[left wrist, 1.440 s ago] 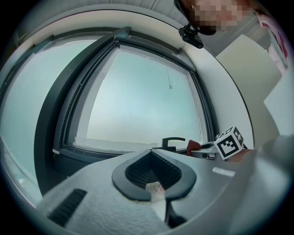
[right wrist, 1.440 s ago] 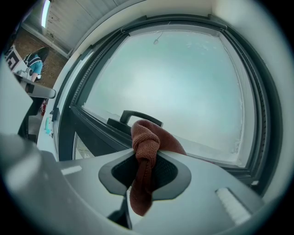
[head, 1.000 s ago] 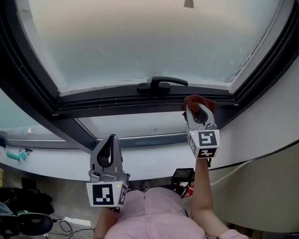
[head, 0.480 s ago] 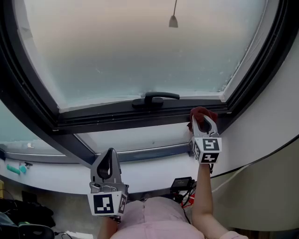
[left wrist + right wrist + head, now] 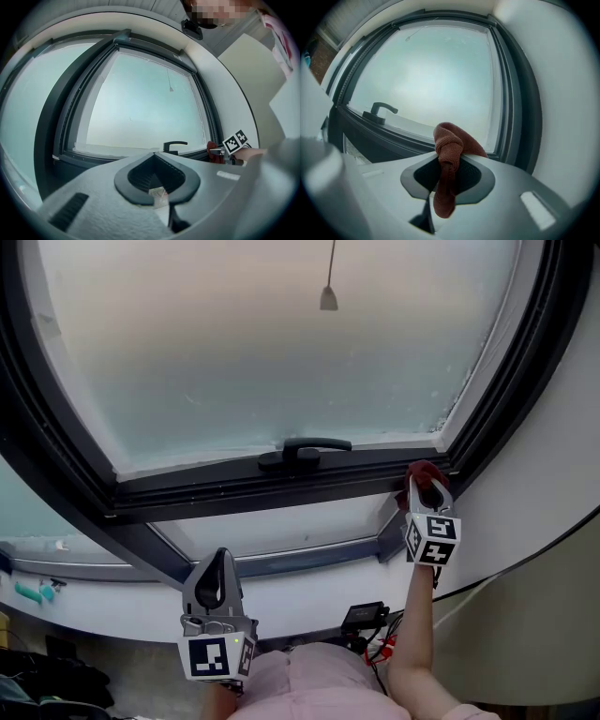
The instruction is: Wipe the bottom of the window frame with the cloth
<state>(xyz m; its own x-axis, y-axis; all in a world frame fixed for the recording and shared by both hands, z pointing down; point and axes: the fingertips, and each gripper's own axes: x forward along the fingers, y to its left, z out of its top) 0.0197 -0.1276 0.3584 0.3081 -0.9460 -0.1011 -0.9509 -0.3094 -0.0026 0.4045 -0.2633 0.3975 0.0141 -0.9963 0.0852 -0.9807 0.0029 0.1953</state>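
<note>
Mostly hidden in the head view, the cloth [image 5: 424,472] showed only as a dark red lump above the right gripper [image 5: 427,486], to the right of the window handle [image 5: 302,451] and against the bottom rail of the window frame [image 5: 281,482], near its right corner. Whether it actually touched the rail could not be told from there. The right gripper view gave it better: a coarse knitted cloth [image 5: 450,145], bunched and twisted into a knot-like fold, one tail hanging down between the padded jaws of the right gripper [image 5: 447,174], which were clamped on it. Beyond it lay the handle [image 5: 379,111], off to the left.

Lower and to the left of the handle, well apart from the frame, the left gripper [image 5: 216,561] had its jaws closed together with nothing between them; in its own view the left gripper [image 5: 157,177] showed dark ribbed pads set in grey plastic.

A frosted pane [image 5: 281,343] filled the dark metal frame above the handle, and nothing behind it could be made out. A thin cord with a small cone-shaped weight [image 5: 329,298] hung before the glass.
</note>
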